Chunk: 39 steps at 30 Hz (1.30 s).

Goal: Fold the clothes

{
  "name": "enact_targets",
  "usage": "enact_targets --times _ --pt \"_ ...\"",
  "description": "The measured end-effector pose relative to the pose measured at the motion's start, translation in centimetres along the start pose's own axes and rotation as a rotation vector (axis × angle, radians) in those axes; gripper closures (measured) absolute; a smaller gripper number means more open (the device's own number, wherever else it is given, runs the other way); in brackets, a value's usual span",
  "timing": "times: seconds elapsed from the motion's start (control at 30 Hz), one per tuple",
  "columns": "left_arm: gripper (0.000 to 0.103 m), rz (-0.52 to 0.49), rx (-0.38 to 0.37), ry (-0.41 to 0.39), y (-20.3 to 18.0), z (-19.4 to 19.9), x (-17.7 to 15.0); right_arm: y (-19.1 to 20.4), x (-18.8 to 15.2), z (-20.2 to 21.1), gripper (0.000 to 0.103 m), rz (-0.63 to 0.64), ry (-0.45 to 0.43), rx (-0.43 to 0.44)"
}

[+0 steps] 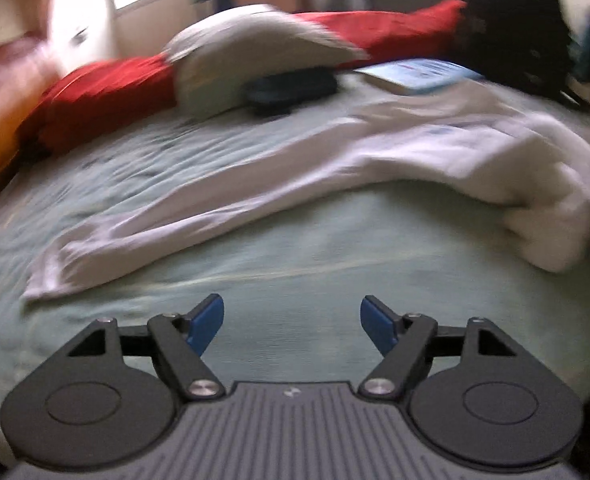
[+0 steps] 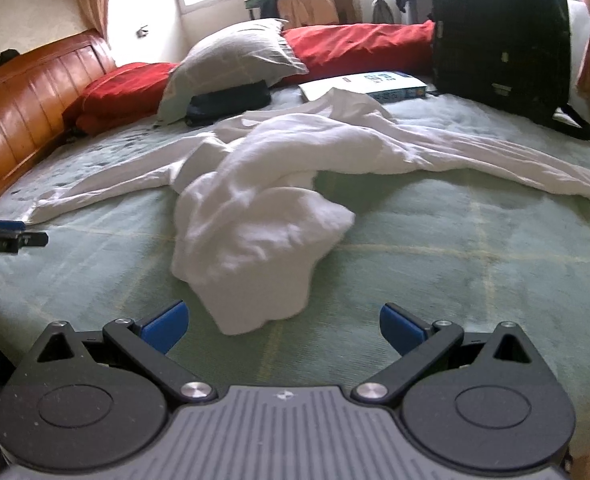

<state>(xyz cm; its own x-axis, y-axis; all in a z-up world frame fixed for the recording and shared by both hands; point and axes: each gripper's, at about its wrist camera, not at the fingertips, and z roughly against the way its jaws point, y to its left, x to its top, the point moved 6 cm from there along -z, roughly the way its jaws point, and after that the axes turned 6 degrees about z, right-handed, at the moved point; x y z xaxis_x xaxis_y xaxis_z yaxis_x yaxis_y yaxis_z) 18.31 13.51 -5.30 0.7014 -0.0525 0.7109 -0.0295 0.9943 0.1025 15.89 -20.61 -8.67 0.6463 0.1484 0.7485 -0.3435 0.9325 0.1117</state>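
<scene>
Garment (image 2: 255,200) lies bunched at twelve o'clock on bed (image 2: 455,260), unheld; left tool (image 1: 292,330) and right tool (image 2: 284,328) gape empty, poised to spread it.

Bed (image 2: 435,264) with pale green checked cover, wooden headboard (image 2: 27,92) at left. On it: crumpled white garment (image 2: 255,208), sleeves spread; grey pillow (image 2: 235,56) over dark pouch (image 2: 227,102); red bedding (image 2: 355,46); book (image 2: 375,82); black backpack (image 2: 499,40).
</scene>
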Motion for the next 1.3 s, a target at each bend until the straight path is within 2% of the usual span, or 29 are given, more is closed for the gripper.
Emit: enact_targets --times 0.13,0.2,0.33,0.43,0.53,0.77,0.9,1.07,1.2,1.3 --pt "0.024 -0.114 -0.109 -0.021 -6.9 1.6 0.2 -1.0 -0.5 0.4 0.0 0.012 0.004 -0.026" --pt "0.024 -0.145 -0.136 -0.029 -9.8 2.2 0.3 -1.5 -0.7 0.5 0.0 0.012 0.004 -0.041" --pt "0.021 -0.181 -0.201 -0.05 -14.6 3.1 0.2 -2.4 -0.9 1.0 0.0 0.0 -0.002 -0.062" --pt "0.021 -0.17 -0.233 -0.032 -16.5 2.9 -0.1 -2.7 -1.0 1.4 0.0 0.004 -0.012 -0.074" --pt "0.021 -0.147 -0.221 0.003 -17.3 1.8 -0.6 -2.7 -0.9 1.3 0.0 0.028 -0.012 -0.084" --pt "0.021 -0.041 -0.191 0.095 -16.7 0.3 -1.9 -1.6 0.0 -0.5 0.0 0.047 0.067 -0.054" --pt "0.021 -0.024 -0.158 0.108 -15.8 0.0 -2.2 0.2 1.5 -1.3 0.0 0.089 0.072 -0.015" --pt "0.021 -0.001 -0.136 0.122 -14.3 -0.4 -2.3 2.5 3.6 -2.7 0.0 0.137 0.058 -0.007" --pt "0.02 0.014 -0.139 0.122 -13.6 -0.7 -2.3 4.1 4.1 -4.4 0.0 0.173 0.073 -0.009" --pt "0.02 0.025 -0.151 0.123 -13.4 -0.8 -2.3 4.4 3.8 -5.7 0.0 0.201 0.1 -0.049"
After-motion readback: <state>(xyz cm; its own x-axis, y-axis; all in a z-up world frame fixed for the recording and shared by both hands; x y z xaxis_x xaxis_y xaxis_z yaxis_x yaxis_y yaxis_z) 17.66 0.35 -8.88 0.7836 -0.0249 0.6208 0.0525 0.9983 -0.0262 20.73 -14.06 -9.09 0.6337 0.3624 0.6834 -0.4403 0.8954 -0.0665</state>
